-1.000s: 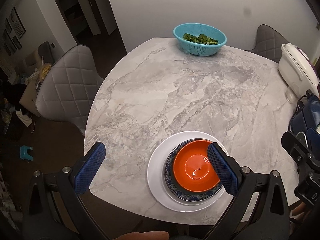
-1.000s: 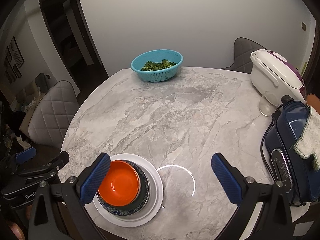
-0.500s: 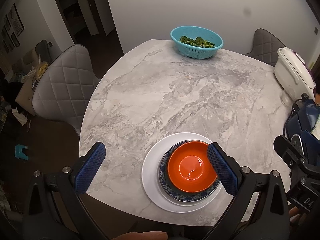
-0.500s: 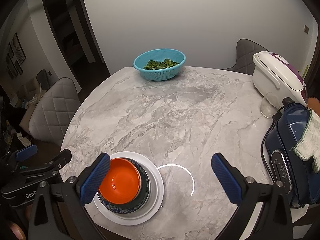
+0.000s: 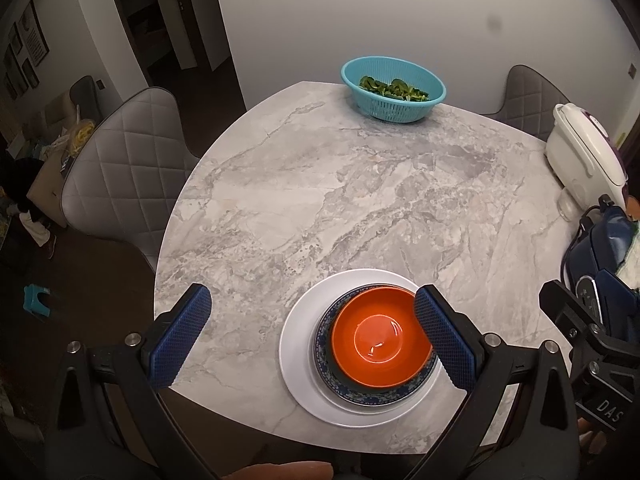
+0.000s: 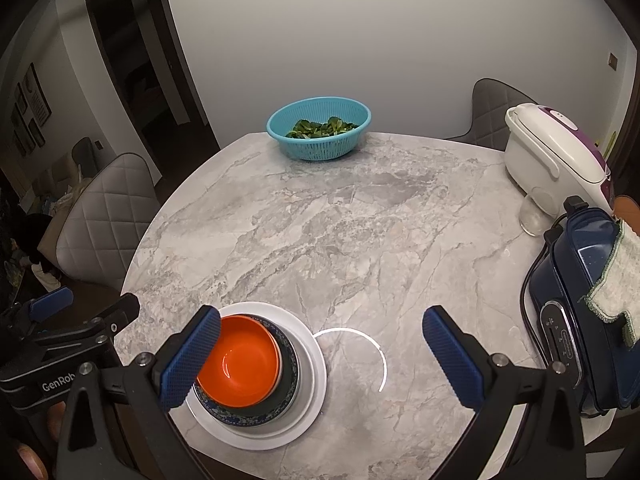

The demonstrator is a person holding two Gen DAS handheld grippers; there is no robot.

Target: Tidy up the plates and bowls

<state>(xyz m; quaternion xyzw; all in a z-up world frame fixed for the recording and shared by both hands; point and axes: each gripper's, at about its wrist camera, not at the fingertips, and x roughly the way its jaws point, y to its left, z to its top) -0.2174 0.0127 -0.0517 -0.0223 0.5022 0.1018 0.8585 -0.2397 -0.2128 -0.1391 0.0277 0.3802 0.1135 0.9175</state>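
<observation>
An orange bowl [image 5: 378,336] sits nested in a dark blue patterned dish [image 5: 368,394], which rests on a white plate [image 5: 302,344] near the table's front edge. The same stack appears at lower left in the right wrist view: orange bowl [image 6: 240,362], blue dish [image 6: 280,400], white plate [image 6: 312,356]. My left gripper [image 5: 312,338] is open above the table edge, its right finger beside the bowl's right rim, holding nothing. My right gripper [image 6: 320,358] is open and empty, its left finger over the stack's left side.
A teal colander of greens [image 5: 393,94] stands at the table's far edge. A white rice cooker [image 6: 556,156], a glass [image 6: 532,218] and a dark blue appliance with a cloth [image 6: 584,300] crowd the right side. Grey chairs [image 5: 120,172] surround the marble table [image 5: 340,200].
Both grippers drew back and rose slightly, so the table looks farther away. The stack of dishes has not moved. Both stay open.
</observation>
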